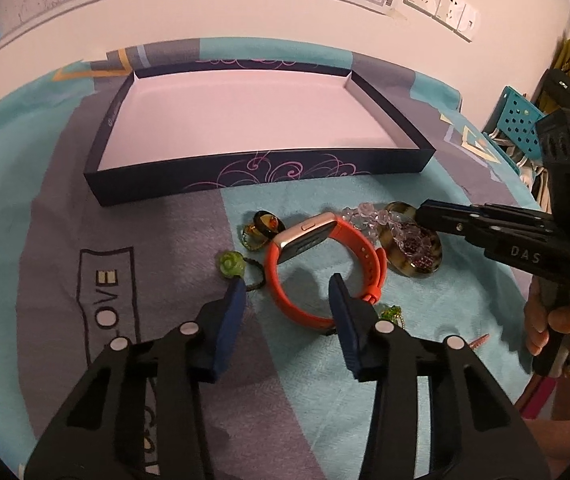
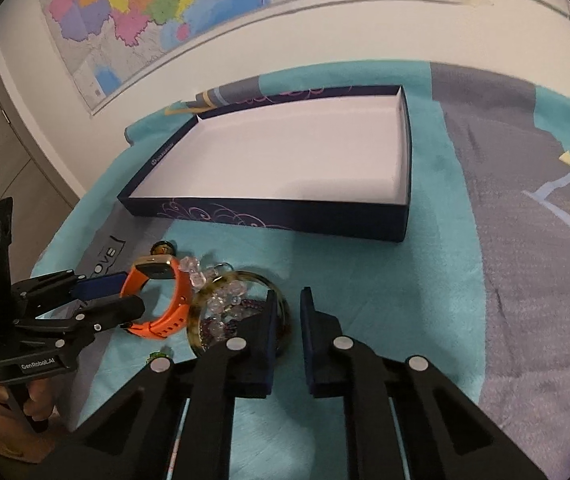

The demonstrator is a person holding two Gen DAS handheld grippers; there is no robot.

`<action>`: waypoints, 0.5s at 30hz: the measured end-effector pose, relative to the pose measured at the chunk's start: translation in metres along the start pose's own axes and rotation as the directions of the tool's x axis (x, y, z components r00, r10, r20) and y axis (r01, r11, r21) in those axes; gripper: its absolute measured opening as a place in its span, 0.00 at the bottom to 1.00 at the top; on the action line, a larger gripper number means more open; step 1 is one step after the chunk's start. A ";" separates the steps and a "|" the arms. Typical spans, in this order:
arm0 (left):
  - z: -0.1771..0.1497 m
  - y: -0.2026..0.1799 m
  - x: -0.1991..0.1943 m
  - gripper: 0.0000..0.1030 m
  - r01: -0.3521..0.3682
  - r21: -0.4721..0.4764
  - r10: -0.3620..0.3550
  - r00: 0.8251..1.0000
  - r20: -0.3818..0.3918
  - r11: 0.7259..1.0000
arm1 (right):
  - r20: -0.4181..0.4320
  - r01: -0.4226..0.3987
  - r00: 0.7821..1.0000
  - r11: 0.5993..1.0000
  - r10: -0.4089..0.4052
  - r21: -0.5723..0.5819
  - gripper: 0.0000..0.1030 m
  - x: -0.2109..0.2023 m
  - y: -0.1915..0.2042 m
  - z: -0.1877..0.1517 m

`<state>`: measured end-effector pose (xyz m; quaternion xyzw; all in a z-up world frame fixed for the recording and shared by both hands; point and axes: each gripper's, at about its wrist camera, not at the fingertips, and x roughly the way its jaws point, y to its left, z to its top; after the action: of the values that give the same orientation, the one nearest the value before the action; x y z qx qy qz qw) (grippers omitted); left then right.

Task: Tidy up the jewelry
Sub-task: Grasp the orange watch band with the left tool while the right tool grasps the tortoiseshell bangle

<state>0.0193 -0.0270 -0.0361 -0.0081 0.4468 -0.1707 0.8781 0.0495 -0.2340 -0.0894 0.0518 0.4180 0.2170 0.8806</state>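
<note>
Over teal blanket (image 1: 365, 392), am holding left gripper (image 1: 285, 292) with jaws spread wide, straddling near side of orange watch (image 1: 317, 264), pads not pinching it. Right gripper (image 2: 289, 308) is hovering with jaws slightly apart, left pad at rim of tortoiseshell bangle (image 2: 205, 296), nothing clamped. Clear bead bracelet (image 1: 369, 216) is lying across bangle. Green flower charm (image 1: 231, 265) is sitting beside watch. Dark box (image 1: 253, 176) is sitting beyond, white inside.

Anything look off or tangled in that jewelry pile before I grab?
Yes: the clear bead strand is draped over the tortoiseshell bangle and lies against the orange watch, so lifting one may drag the others. The box holds nothing yet.
</note>
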 end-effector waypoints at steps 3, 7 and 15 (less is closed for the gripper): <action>0.002 0.001 0.001 0.40 0.016 0.007 -0.016 1.000 -0.010 1.000 | -0.009 -0.003 1.000 1.000 0.003 -0.011 0.08 0.002 -0.001 0.000; 0.004 -0.001 0.003 0.29 0.037 0.023 -0.037 0.999 -0.023 0.999 | -0.008 -0.010 1.000 1.000 0.010 -0.008 0.05 0.001 -0.002 0.000; 0.006 0.003 0.002 0.07 0.032 0.001 -0.032 0.999 -0.032 0.999 | 0.048 -0.067 0.997 0.997 0.065 0.035 0.06 -0.020 -0.011 0.001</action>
<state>0.0261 -0.0256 -0.0348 -0.0118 0.4605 -0.1854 0.8680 0.0425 -0.2524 -0.0774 0.0868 0.3990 0.2371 0.8815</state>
